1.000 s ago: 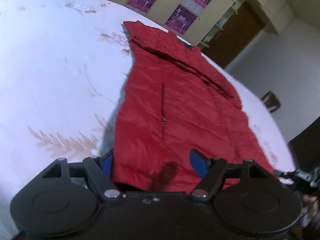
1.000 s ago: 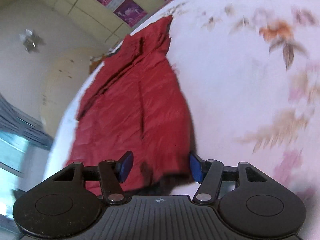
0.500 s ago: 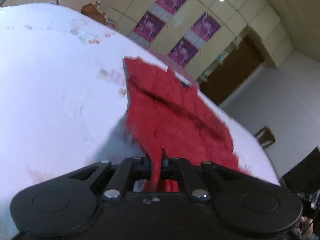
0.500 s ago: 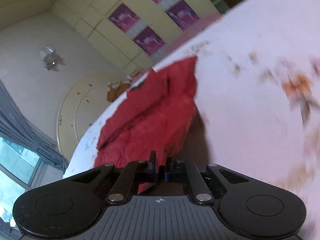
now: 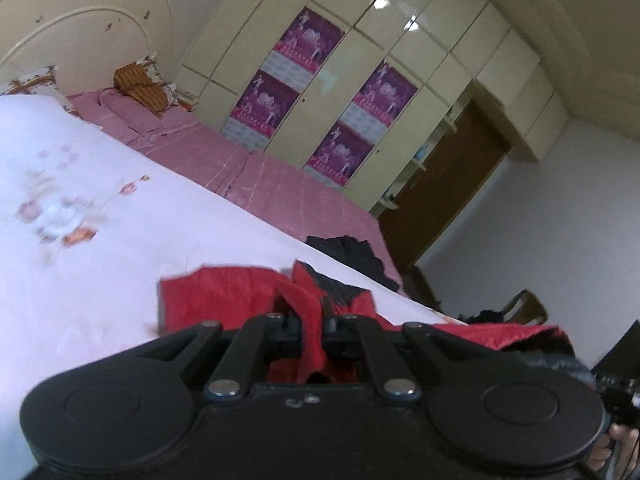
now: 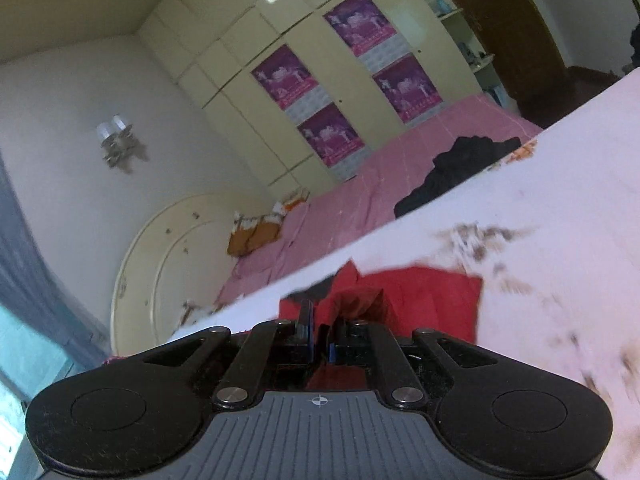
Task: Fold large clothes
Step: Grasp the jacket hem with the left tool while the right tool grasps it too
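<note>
Both hems of the red jacket [image 5: 224, 292] have been lifted off the bed [image 5: 80, 240] and carried forward. Each hand-held gripper (left [image 5: 314, 326], right [image 6: 320, 340]) is clamped on red fabric, so the lengthwise fold is judged underway.

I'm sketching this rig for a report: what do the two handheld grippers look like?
Both are matte black with two round discs, silver pivot bolts and scissor-like links. The left gripper has a smooth body; the right gripper has a grey ribbed plate with a small crosshair mark and blue finger pads.

Cream wardrobe [image 5: 360, 80] with purple posters [image 6: 280, 76] — pink bedsheet [image 5: 280, 192], dark clothes [image 6: 452, 172].
</note>
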Available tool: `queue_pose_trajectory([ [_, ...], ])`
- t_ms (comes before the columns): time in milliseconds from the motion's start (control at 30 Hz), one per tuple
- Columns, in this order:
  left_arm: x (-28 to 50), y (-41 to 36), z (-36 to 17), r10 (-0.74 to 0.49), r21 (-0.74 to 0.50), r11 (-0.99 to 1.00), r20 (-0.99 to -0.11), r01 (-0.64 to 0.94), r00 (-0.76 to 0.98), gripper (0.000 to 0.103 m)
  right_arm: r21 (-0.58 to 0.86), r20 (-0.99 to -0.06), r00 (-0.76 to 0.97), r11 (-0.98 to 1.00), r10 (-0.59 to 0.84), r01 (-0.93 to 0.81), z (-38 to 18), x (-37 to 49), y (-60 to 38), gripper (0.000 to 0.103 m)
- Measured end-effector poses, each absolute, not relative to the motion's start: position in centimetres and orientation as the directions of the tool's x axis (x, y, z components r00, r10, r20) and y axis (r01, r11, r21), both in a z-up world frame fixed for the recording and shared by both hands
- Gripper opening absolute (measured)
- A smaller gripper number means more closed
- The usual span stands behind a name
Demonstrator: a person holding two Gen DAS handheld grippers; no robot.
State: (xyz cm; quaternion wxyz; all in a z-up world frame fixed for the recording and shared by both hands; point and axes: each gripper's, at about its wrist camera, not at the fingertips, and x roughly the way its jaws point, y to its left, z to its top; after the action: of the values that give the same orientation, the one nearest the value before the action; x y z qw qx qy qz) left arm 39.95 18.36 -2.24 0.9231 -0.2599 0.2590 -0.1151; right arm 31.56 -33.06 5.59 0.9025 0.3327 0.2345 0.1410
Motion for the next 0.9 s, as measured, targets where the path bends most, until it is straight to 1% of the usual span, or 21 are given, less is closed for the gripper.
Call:
queue_pose_trajectory([
  [200, 50.2, 19.2, -5.4, -0.349, -0.521, 0.852, -0.506, 0.043, 0.789, 0.005, 0.671, -0.407, 0.830, 0.741, 0.380, -0.010, 3.0, 42.3, -33.7, 0.006],
  [267, 52.3, 19.5, -6.9, -0.363, -0.522, 0.851, -0.519, 0.049, 0.774, 0.007, 0.668, -0.432, 0.819, 0.744, 0.379, 0.008, 1.6, 44.8, -34.0, 0.006],
  [333, 54.2, 20.0, -8.1, -0.406, -0.551, 0.831, -0.499, 0.081, 0.766, 0.026, 0.673, -0.436, 0.814, 0.740, 0.383, 0.012, 0.0, 46.8, -34.3, 0.007],
  [367, 54.9, 20.4, -8.8, -0.427, -0.583, 0.808, -0.482, 0.084, 0.765, 0.056, 0.673, -0.455, 0.810, 0.739, 0.371, 0.039, -0.7, 47.7, -34.4, 0.039],
  [400, 55.1, 20.8, -9.3, -0.423, -0.600, 0.797, -0.466, 0.074, 0.777, 0.092, 0.656, -0.477, 0.813, 0.751, 0.334, 0.077, -1.3, 48.3, -34.4, 0.064],
  [433, 55.1, 21.2, -9.6, -0.390, -0.593, 0.803, -0.451, 0.057, 0.803, 0.098, 0.622, -0.464, 0.843, 0.778, 0.273, 0.091, -1.6, 48.3, -34.3, 0.088],
  [467, 55.2, 21.4, -9.7, -0.353, -0.574, 0.818, -0.441, 0.042, 0.825, 0.097, 0.601, -0.450, 0.851, 0.797, 0.270, 0.064, -1.8, 48.4, -34.1, 0.088],
  [500, 55.6, 21.7, -10.1, -0.350, -0.566, 0.823, -0.453, 0.039, 0.820, 0.094, 0.591, -0.474, 0.836, 0.804, 0.276, 0.070, -2.4, 49.0, -34.1, 0.088],
  [533, 56.0, 21.9, -10.6, -0.360, -0.566, 0.824, -0.470, 0.038, 0.805, 0.092, 0.579, -0.488, 0.828, 0.813, 0.277, 0.069, -3.1, 49.3, -34.1, 0.081],
  [567, 56.5, 22.0, -11.1, -0.366, -0.554, 0.832, -0.496, 0.038, 0.787, 0.088, 0.561, -0.502, 0.820, 0.825, 0.274, 0.068, -3.6, 49.7, -34.0, 0.076],
  [633, 57.7, 21.6, -12.0, -0.375, -0.496, 0.866, -0.566, 0.060, 0.734, 0.084, 0.516, -0.557, 0.789, 0.852, 0.258, 0.085, -4.9, 50.6, -33.8, 0.075],
  [667, 58.2, 21.3, -12.5, -0.382, -0.473, 0.878, -0.599, 0.073, 0.704, 0.080, 0.486, -0.584, 0.775, 0.869, 0.243, 0.094, -5.5, 51.1, -33.6, 0.075],
  [733, 59.2, 20.5, -13.5, -0.384, -0.423, 0.900, -0.663, 0.101, 0.642, 0.076, 0.416, -0.636, 0.742, 0.904, 0.211, 0.099, -6.8, 52.0, -32.9, 0.075],
  [800, 60.2, 19.6, -14.5, -0.368, -0.374, 0.920, -0.718, 0.119, 0.591, 0.064, 0.372, -0.678, 0.705, 0.924, 0.208, 0.085, -8.1, 53.0, -32.2, 0.075],
  [833, 60.5, 19.3, -14.7, -0.365, -0.362, 0.923, -0.722, 0.129, 0.587, 0.058, 0.330, -0.703, 0.685, 0.941, 0.189, 0.079, -8.7, 53.5, -31.6, 0.074],
  [867, 60.4, 19.0, -14.9, -0.368, -0.352, 0.924, -0.719, 0.147, 0.590, 0.039, 0.297, -0.720, 0.671, 0.953, 0.176, 0.069, -9.2, 53.8, -31.2, 0.050],
  [900, 60.3, 18.4, -14.7, -0.362, -0.331, 0.929, -0.717, 0.166, 0.595, 0.026, 0.289, -0.721, 0.669, 0.956, 0.180, 0.056, -9.5, 53.8, -30.9, 0.041],
])
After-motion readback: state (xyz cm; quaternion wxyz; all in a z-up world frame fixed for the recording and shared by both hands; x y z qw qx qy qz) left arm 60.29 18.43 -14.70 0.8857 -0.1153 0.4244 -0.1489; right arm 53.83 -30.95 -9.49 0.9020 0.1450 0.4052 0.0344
